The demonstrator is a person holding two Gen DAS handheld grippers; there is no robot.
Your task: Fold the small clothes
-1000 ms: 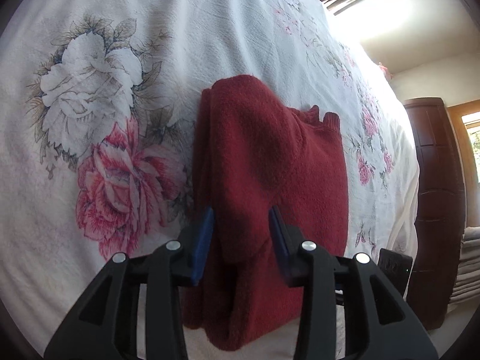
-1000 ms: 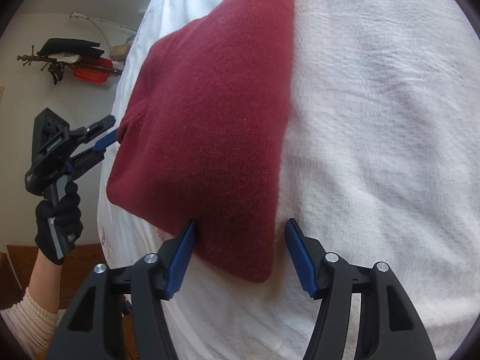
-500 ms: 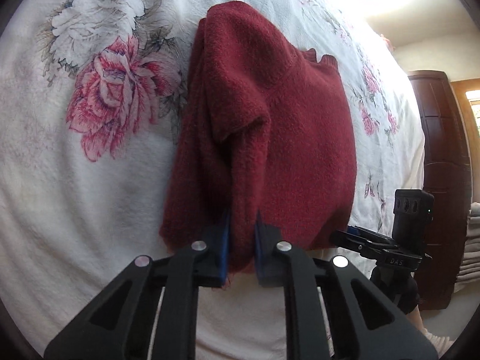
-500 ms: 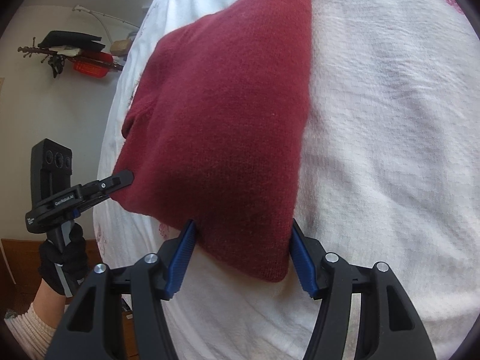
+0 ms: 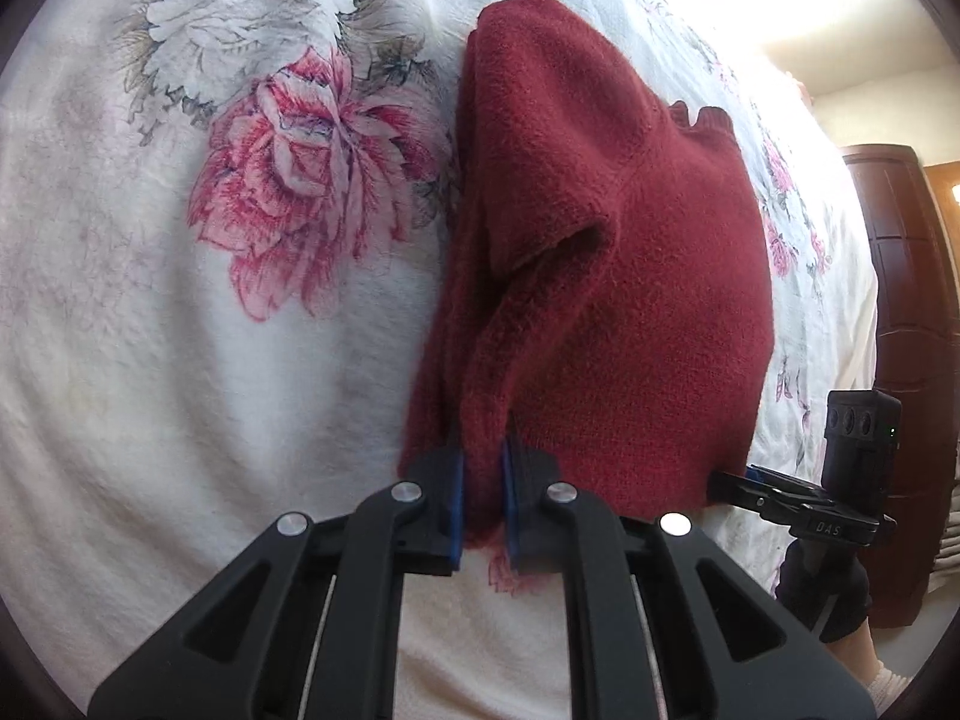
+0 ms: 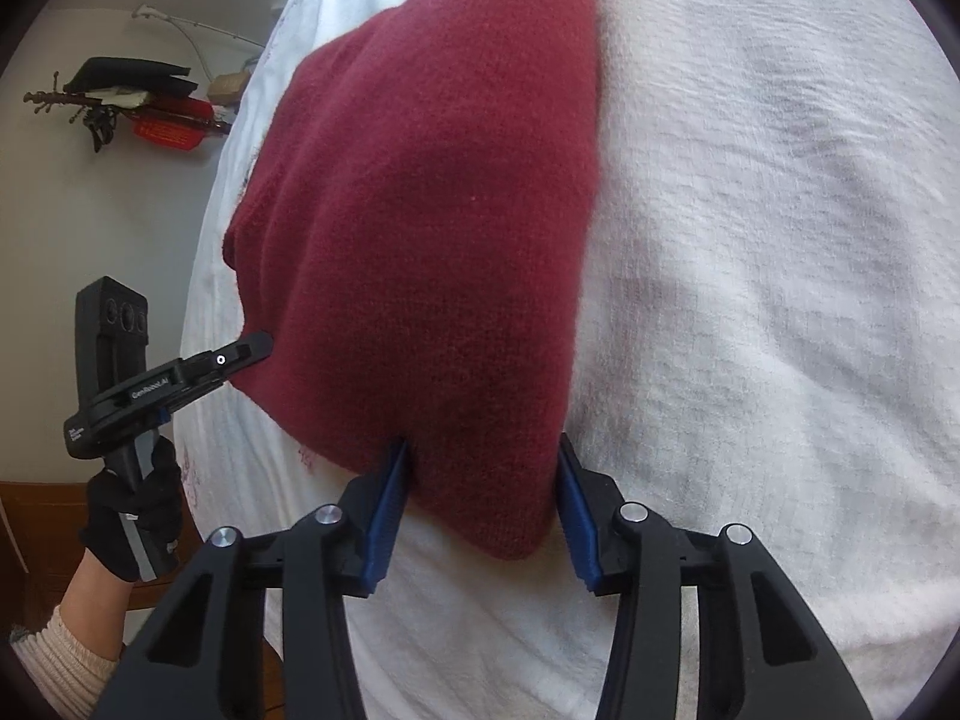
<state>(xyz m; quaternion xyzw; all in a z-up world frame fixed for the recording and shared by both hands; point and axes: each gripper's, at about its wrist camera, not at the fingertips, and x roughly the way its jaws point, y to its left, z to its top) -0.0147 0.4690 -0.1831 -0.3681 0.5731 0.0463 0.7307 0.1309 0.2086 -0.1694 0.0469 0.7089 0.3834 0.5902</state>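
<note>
A dark red knitted sweater (image 5: 648,300) lies partly folded on the white floral bedspread (image 5: 180,390), one sleeve doubled over its body. My left gripper (image 5: 480,498) is shut on the sweater's near edge, where the sleeve end meets the hem. In the right wrist view my right gripper (image 6: 483,516) is open, its blue pads either side of the near corner of the sweater (image 6: 444,228). Each gripper shows in the other's view: the right gripper (image 5: 744,483) at the hem corner, the left gripper (image 6: 240,354) at the far corner, held by a black-gloved hand (image 6: 132,522).
The bed's edge runs just behind both grippers. A dark wooden cabinet (image 5: 906,300) stands beyond the bed on the right. A wall rack with black and red items (image 6: 144,102) hangs past the far side. Bare bedspread (image 6: 780,300) stretches right of the sweater.
My left gripper went from open around the sleeve to shut on it and drew it back toward the hem. My right gripper slid further onto the sweater's corner, still open.
</note>
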